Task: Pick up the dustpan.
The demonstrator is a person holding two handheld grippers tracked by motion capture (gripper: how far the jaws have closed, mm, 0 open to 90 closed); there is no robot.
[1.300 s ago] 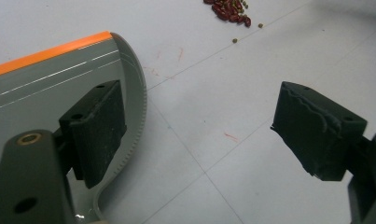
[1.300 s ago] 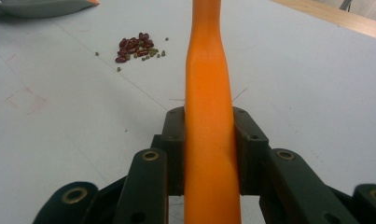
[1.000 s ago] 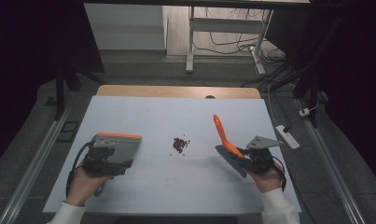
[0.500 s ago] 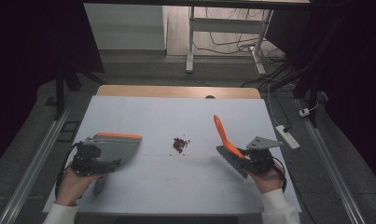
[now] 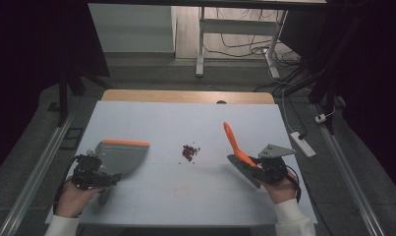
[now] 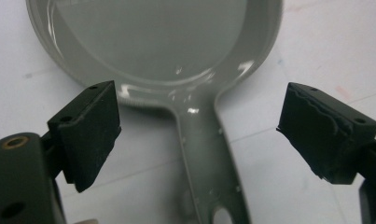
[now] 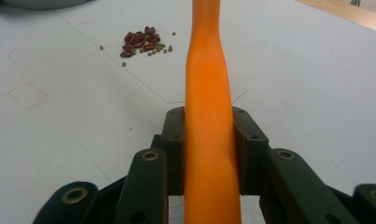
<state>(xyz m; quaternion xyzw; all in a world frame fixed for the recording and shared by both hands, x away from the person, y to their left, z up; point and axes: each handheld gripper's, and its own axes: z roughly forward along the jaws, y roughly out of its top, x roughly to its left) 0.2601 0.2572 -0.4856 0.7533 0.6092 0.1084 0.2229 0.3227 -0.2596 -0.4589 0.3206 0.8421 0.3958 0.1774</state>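
Left gripper [image 6: 197, 135] jaws open astride dustpan handle [image 6: 213, 163]; right gripper [image 7: 209, 135] clamps brush handle [image 7: 208, 93]. Beans [image 5: 189, 152] at 12 o'clock; likely next: grasp dustpan.

A: dustpan [image 6: 167, 51] in the left gripper view, pan cut off at the top edge, handle runs off the bottom
B: brush handle [image 7: 208, 121]?
A: orange, both ends out of the right gripper view. bristles hidden there
B: pile of beans [image 5: 189, 152] in high view?
A: too small to tell kinds, just dark specks
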